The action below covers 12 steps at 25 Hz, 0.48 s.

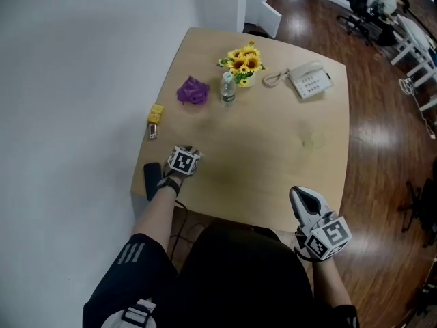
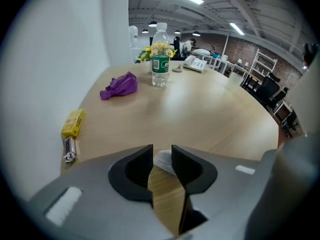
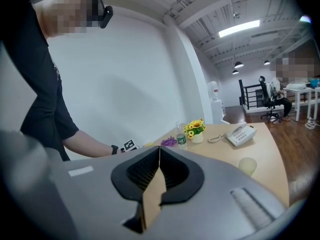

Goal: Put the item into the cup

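A small white item (image 2: pixel 164 159) lies on the wooden table (image 1: pixel 273 162) near its front left corner. My left gripper (image 2: pixel 162 156) has its two black pads against the item's sides. In the head view the left gripper (image 1: pixel 186 159) covers the item. A pale, see-through cup (image 1: pixel 314 141) stands on the right half of the table, far from that gripper; the right gripper view shows the cup (image 3: pixel 247 165) as well. My right gripper (image 1: pixel 298 194) is held at the table's front right edge, its jaws shut together with nothing between them.
At the back stand a water bottle (image 1: pixel 227 89), a pot of sunflowers (image 1: pixel 244 65) and a white telephone (image 1: pixel 309 81). A purple crumpled thing (image 1: pixel 193 91), a yellow box (image 1: pixel 156 113) and a small metal-wrapped piece (image 1: pixel 152 130) lie along the left side. A white wall runs along the left.
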{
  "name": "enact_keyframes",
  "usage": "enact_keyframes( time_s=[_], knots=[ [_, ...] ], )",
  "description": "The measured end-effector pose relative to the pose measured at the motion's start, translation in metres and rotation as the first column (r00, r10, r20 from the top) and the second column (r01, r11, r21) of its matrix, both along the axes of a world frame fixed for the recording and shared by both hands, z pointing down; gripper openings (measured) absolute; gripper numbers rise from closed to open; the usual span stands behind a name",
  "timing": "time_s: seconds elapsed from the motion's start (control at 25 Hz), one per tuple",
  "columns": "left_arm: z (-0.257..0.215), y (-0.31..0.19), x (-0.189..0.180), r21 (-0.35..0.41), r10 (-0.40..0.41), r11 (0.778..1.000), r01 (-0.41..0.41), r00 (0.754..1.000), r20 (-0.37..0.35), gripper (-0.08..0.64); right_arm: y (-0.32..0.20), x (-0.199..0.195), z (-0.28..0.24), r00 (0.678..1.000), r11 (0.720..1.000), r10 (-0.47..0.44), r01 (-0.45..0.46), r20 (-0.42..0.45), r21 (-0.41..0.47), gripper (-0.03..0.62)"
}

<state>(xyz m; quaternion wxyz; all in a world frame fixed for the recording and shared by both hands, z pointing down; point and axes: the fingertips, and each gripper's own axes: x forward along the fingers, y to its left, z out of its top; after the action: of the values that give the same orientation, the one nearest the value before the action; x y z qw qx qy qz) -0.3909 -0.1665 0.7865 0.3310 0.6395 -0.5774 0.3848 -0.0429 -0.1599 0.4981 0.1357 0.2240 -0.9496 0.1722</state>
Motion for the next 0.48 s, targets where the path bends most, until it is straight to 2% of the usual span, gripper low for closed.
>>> enact_keyframes(
  time_s=[0.2, 0.32, 0.48],
  knots=[
    [0.009, 0.004, 0.005, -0.039, 0.006, 0.999, -0.007, 1.000, -0.010, 0.002, -0.009, 0.007, 0.004, 1.000, 1.000, 0.009, -0.009, 0.003, -0.024, 0.009],
    [0.010, 0.004, 0.005, -0.040, -0.008, 0.999, 0.007, 1.000, -0.007, 0.001, -0.012, 0.011, 0.005, 1.000, 1.000, 0.010, -0.010, 0.008, -0.028, 0.009],
    [-0.012, -0.006, 0.015, 0.030, -0.008, 1.000, 0.009, 0.999, -0.031, 0.001, -0.016, 0.022, 0.005, 1.000, 0.999, 0.021, -0.021, 0.017, -0.032, 0.009]
  ],
)
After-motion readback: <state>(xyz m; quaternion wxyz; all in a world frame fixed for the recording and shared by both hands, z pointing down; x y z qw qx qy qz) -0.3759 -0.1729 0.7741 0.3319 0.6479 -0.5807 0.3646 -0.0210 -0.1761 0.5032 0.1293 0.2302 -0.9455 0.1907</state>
